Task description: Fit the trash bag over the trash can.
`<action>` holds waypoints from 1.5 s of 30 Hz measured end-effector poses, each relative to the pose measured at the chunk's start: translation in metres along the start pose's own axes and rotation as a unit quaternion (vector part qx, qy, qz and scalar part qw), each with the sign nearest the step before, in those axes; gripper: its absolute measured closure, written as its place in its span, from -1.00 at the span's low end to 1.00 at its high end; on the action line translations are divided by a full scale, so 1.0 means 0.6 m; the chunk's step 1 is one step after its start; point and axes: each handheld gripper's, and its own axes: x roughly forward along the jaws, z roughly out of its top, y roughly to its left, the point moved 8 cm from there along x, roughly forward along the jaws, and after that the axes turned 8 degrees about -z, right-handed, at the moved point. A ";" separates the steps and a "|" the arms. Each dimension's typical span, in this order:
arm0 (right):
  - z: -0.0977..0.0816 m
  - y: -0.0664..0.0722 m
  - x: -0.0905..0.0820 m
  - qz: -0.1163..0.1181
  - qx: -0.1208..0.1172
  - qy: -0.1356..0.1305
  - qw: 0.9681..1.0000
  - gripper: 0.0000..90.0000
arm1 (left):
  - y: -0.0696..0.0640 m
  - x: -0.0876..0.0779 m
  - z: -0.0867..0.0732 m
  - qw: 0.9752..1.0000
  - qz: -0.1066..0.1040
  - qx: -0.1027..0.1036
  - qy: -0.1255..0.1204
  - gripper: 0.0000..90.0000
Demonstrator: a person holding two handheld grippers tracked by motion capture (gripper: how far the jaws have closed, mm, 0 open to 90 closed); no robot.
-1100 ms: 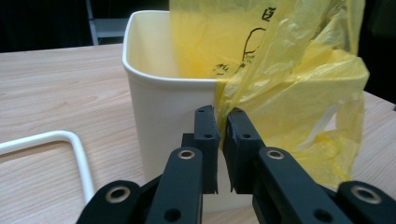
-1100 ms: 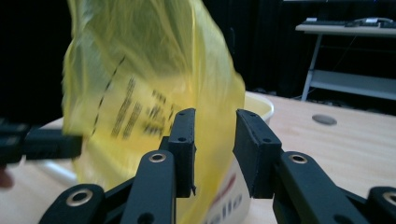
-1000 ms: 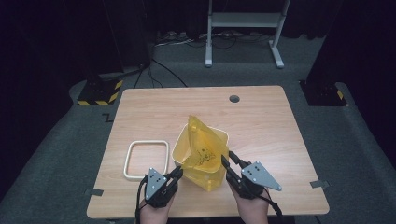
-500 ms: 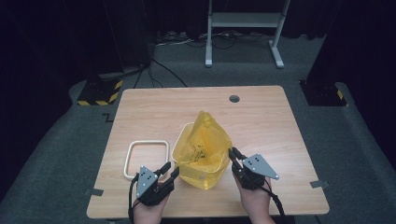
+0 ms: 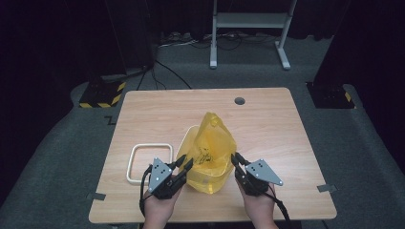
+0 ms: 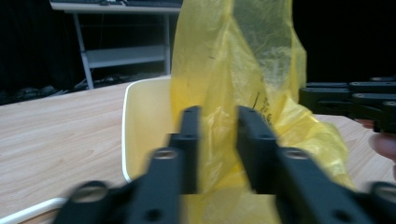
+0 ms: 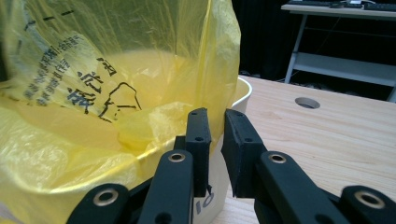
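Observation:
A yellow plastic bag [image 5: 210, 140] lines a cream bin [image 5: 183, 142] near the table's front edge, and its top stands up in a peak. My left gripper [image 5: 185, 163] is at the bin's left side. Its jaws have just been closing; a gap remains, with bag film [image 6: 233, 70] between them in the left gripper view [image 6: 218, 116]. My right gripper [image 5: 235, 157] is at the bin's right side. In the right gripper view [image 7: 215, 116] its jaws stand almost together on the bag's edge [image 7: 93, 70] at the bin's rim [image 7: 243, 91].
A white rectangular frame [image 5: 152, 145] lies flat to the left of the bin. The wooden table [image 5: 267, 124] has a round hole [image 5: 239, 101] near its far edge. Behind it stand a metal stand [image 5: 248, 28] and a striped block [image 5: 100, 95] on the floor.
The bag's peak has swung from leaning left to more upright and to the right. My left gripper has lifted slightly toward the bin's side. The right hand has stayed put.

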 end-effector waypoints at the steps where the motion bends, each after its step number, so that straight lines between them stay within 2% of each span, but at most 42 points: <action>1: -0.001 0.001 -0.001 0.001 0.000 0.001 1.000 0.80 | 0.003 -0.001 0.001 1.000 0.004 0.003 -0.003 0.92; 2: -0.002 0.001 -0.001 0.003 -0.002 0.001 1.000 0.83 | 0.006 -0.003 0.001 1.000 0.006 0.004 -0.006 0.98; 4: -0.006 -0.001 -0.001 0.003 -0.001 0.004 1.000 0.86 | 0.024 -0.010 0.002 1.000 0.023 -0.003 -0.016 1.00; 8: -0.012 -0.010 0.002 0.000 0.005 0.011 1.000 0.89 | 0.072 -0.022 -0.008 0.997 0.053 -0.044 -0.024 1.00; 11: -0.018 -0.013 0.004 0.001 0.011 0.016 1.000 0.91 | 0.098 -0.019 -0.022 0.996 0.070 -0.052 -0.009 1.00; 14: -0.023 -0.016 0.009 0.001 0.013 0.024 1.000 0.93 | 0.104 -0.007 -0.041 0.996 0.063 -0.060 0.017 0.99; 15: -0.026 -0.018 0.011 -0.002 0.014 0.027 1.000 0.93 | 0.102 -0.001 -0.048 0.996 0.058 -0.061 0.025 0.99; 20: -0.039 -0.031 0.020 -0.009 0.022 0.042 0.999 0.86 | 0.097 0.007 -0.058 0.996 0.043 -0.074 0.033 0.89; 22: -0.031 -0.037 0.005 -0.014 0.023 0.028 0.999 0.79 | 0.095 0.007 -0.060 0.996 0.037 -0.078 0.035 0.88; 25: -0.017 -0.040 -0.024 -0.024 0.008 0.001 1.000 0.75 | 0.084 0.009 -0.062 0.996 0.030 -0.073 0.039 0.88; 28: -0.014 -0.035 -0.056 -0.020 -0.005 -0.017 1.000 0.74 | 0.069 0.012 -0.063 0.997 0.027 -0.067 0.039 0.83; 31: -0.023 -0.024 -0.068 -0.009 -0.008 -0.012 1.000 0.74 | 0.053 0.016 -0.064 0.997 0.020 -0.064 0.040 0.79; 34: -0.036 -0.024 -0.058 -0.008 -0.014 0.004 1.000 0.74 | 0.031 0.019 -0.065 0.998 0.010 -0.055 0.042 0.79; 36: -0.041 -0.034 -0.047 -0.014 -0.012 0.009 1.000 0.76 | 0.015 0.019 -0.067 0.998 0.006 -0.051 0.044 0.79; 38: -0.042 -0.050 -0.030 -0.019 -0.008 0.017 1.000 0.76 | -0.001 0.021 -0.068 0.998 -0.006 -0.047 0.045 0.79; 40: -0.039 -0.070 -0.011 -0.022 -0.015 0.018 0.999 0.74 | -0.014 0.025 -0.069 0.998 -0.014 -0.042 0.046 0.76; 42: -0.036 -0.091 0.005 -0.029 -0.020 0.029 0.999 0.67 | -0.022 0.030 -0.069 0.998 -0.019 -0.037 0.047 0.65; 45: -0.024 -0.108 -0.011 -0.044 -0.010 0.016 0.999 0.65 | -0.020 0.029 -0.066 0.998 -0.011 -0.033 0.043 0.52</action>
